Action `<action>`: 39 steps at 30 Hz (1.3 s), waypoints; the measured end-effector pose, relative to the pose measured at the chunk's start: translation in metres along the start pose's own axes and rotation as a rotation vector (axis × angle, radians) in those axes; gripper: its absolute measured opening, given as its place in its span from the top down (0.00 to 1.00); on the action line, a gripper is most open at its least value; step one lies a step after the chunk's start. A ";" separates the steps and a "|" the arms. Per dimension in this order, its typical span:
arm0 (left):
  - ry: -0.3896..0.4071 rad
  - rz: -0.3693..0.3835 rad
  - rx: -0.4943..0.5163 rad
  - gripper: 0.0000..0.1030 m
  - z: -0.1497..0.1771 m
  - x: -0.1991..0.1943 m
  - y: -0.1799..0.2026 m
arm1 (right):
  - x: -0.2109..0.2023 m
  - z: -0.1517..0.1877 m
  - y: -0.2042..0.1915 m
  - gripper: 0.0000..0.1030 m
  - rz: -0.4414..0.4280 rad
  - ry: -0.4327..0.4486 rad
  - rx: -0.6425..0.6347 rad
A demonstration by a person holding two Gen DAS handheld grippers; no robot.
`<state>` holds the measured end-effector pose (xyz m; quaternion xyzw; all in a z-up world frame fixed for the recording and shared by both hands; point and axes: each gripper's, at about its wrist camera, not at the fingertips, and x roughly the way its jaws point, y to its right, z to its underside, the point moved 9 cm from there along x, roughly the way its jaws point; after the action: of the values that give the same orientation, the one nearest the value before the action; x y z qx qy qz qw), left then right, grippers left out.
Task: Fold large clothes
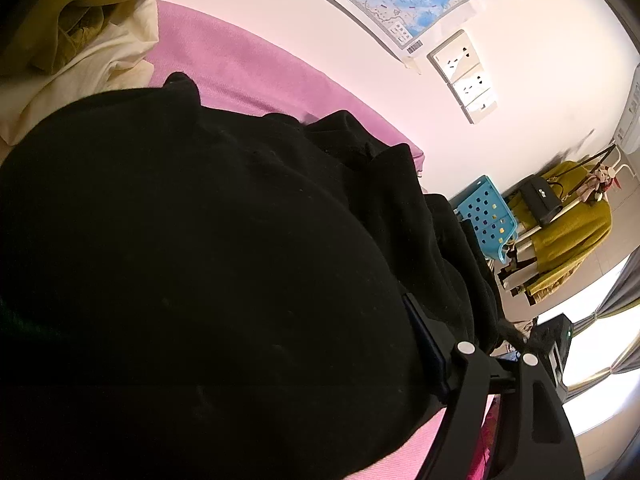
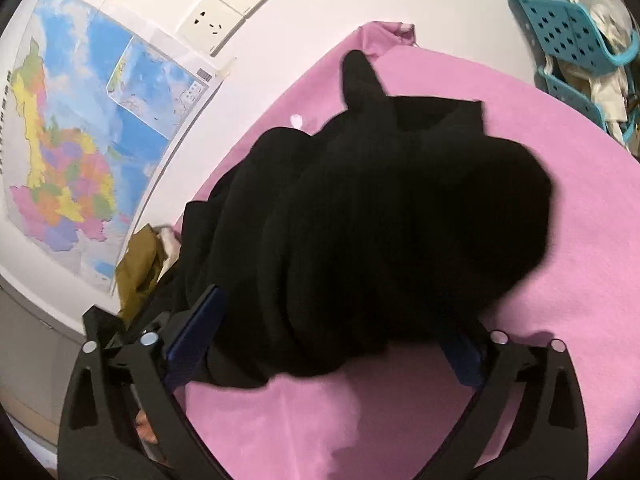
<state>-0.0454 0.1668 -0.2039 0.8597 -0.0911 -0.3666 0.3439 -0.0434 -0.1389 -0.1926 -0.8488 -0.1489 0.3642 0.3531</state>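
- The black garment lies bunched in a thick heap on the pink cloth that covers the work surface. It is not flat and no clean fold line shows.
- Right gripper: jaws stand wide, 1 finger at each side of the heap's near edge. The pads do not appear to press the cloth, so nothing is held.
- Left gripper: only 1 finger shows. The garment drapes over the rest and fills most of the view. I cannot tell whether it grips the cloth or merely lies under it.
- Risk 1: closing the right jaws on this bulk would likely catch several layers at once. Lifting then drags the whole heap instead of 1 edge.
- Risk 2: if the left gripper does hold cloth, a pull from the right could stretch or twist the garment between the 2.
- Risk 3: the pads sit close to the pink cloth. A low grasp may pinch it too and ruck the surface.
- Risk 4: the olive and cream clothes lie just beside the heap and could be swept along in spreading.
- Risk 5: the left camera is largely blocked, so aim on that side is poor.
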 end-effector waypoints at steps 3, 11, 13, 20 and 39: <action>0.000 -0.001 0.004 0.27 0.000 0.001 0.000 | 0.021 -0.006 -0.013 0.05 0.017 0.009 -0.035; -0.011 -0.006 -0.007 0.27 -0.002 0.000 -0.002 | 0.037 -0.018 -0.009 0.38 0.019 0.023 -0.014; -0.013 -0.001 -0.021 0.27 -0.003 0.000 -0.002 | 0.035 -0.016 -0.006 0.40 0.005 0.011 0.004; -0.007 -0.038 -0.001 0.27 -0.003 0.000 -0.002 | 0.038 -0.015 -0.015 0.22 -0.022 -0.022 0.006; -0.033 -0.179 0.102 0.37 -0.003 0.013 0.003 | 0.064 -0.019 -0.026 0.63 -0.074 -0.104 -0.106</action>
<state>-0.0337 0.1611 -0.2073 0.8746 -0.0380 -0.4049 0.2638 0.0145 -0.0974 -0.1975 -0.8401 -0.2176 0.3862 0.3127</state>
